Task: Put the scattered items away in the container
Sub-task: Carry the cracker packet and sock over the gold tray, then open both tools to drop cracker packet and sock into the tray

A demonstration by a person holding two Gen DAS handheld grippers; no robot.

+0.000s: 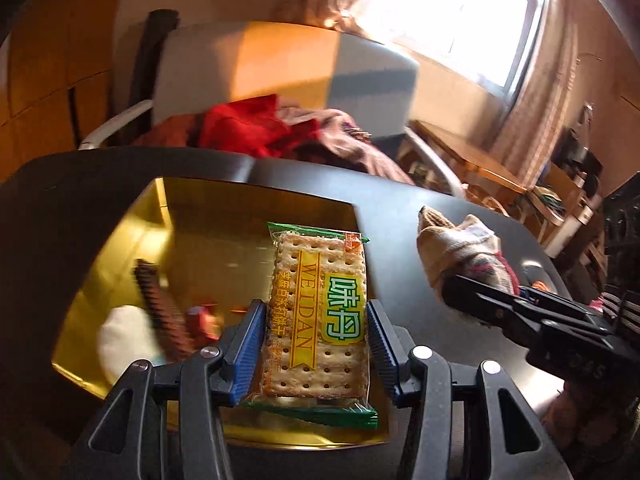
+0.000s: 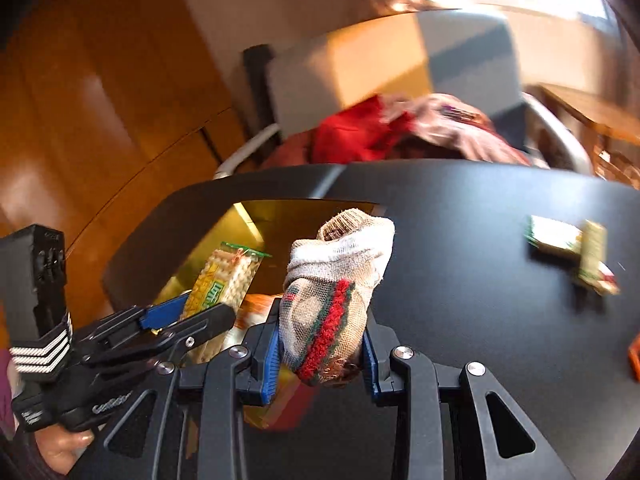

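My left gripper (image 1: 316,344) is shut on a green-edged cracker packet (image 1: 320,312), holding it over the gold container (image 1: 120,240) on the black table. Inside the container lie a white item (image 1: 120,340), a dark ridged biscuit (image 1: 160,312) and a red wrapper (image 1: 204,316). My right gripper (image 2: 324,344) is shut on a rolled beige sock (image 2: 332,304) with red and green stripes, held above the table by the container's (image 2: 248,220) right edge. The right gripper (image 1: 460,292) and the sock (image 1: 452,244) show at the right of the left wrist view. The left gripper (image 2: 196,312) with its packet (image 2: 224,280) appears at the left of the right wrist view.
Two snack packets (image 2: 556,236) (image 2: 596,264) lie on the black table (image 2: 460,248) at the right, and an orange item (image 2: 634,356) sits at the right edge. Behind the table stands a grey chair (image 1: 280,60) piled with red clothing (image 1: 248,124). A hand (image 2: 60,452) holds the left gripper.
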